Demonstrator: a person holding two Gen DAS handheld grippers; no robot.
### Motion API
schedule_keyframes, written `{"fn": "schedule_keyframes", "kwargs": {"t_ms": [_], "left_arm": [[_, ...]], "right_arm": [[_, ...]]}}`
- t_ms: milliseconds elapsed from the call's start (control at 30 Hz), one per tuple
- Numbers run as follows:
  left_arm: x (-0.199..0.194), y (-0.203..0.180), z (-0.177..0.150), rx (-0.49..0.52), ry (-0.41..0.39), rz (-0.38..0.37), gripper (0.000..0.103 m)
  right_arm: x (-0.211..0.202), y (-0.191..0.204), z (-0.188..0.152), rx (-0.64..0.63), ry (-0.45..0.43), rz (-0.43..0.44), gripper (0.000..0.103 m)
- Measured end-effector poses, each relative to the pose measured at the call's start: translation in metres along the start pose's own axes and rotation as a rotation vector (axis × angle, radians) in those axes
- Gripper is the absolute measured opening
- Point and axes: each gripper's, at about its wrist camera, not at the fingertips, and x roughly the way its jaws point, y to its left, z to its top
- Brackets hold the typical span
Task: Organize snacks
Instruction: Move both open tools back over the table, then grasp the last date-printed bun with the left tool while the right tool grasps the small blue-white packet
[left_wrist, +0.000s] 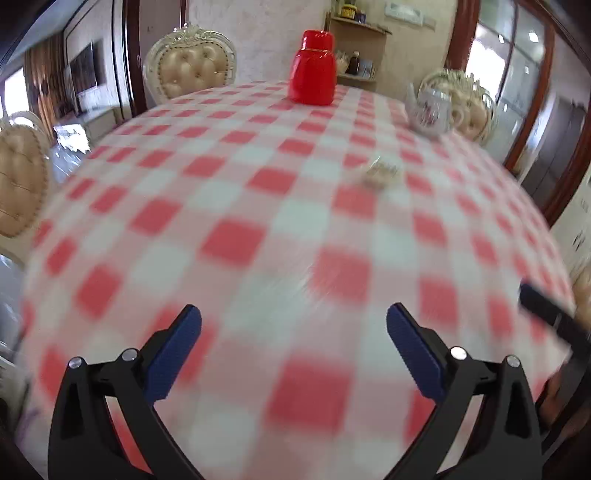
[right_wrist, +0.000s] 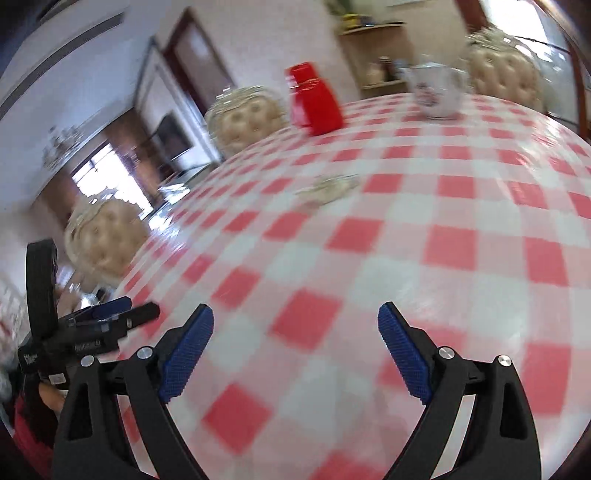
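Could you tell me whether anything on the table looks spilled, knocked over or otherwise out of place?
Nothing stands out. The red jar and teapot stand upright on the checked tablecloth; a small pale snack, blurred, lies alone mid-table.

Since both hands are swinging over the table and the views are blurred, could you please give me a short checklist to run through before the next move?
1. Left claw empty, fingers apart: ok.
2. Right claw empty, fingers apart: ok.
3. Small pale snack packet lying flat on the checked tablecloth, apart from other things: ok.
4. What the packet is exactly: cannot tell, too blurred.
5. Red jar upright with lid on, at the far edge: ok.
6. Teapot well clear of the packet: ok.
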Motion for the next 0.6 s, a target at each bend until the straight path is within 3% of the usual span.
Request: {"fn": "schedule_keyframes", "kwargs": {"t_ms": [133, 233, 400, 600], "left_arm": [[0.050, -0.035, 0.036, -0.061, -0.021, -0.047, 0.100], [0.086, -0.059, 0.065, -0.055, -0.025, -0.060, 0.100], [0.146, -0.093, 0.112, 0.049, 0.005, -0.024, 0.101], [0.187, -0.121, 0.132, 0.225, 0.016, 0.054, 0.101]], "right_arm": [[0.010, -0.041, 0.008, 0.086, -0.032, -0.026, 0.088], [0.018, -0.069, 0.010, 0.219, -0.019, -0.001, 0.088], [0.013, -0.075, 0.009, 0.222, -0.048, 0.016, 0.088], [0.014, -0.076, 0.008, 0.239, -0.020, 0.030, 0.088]]}}
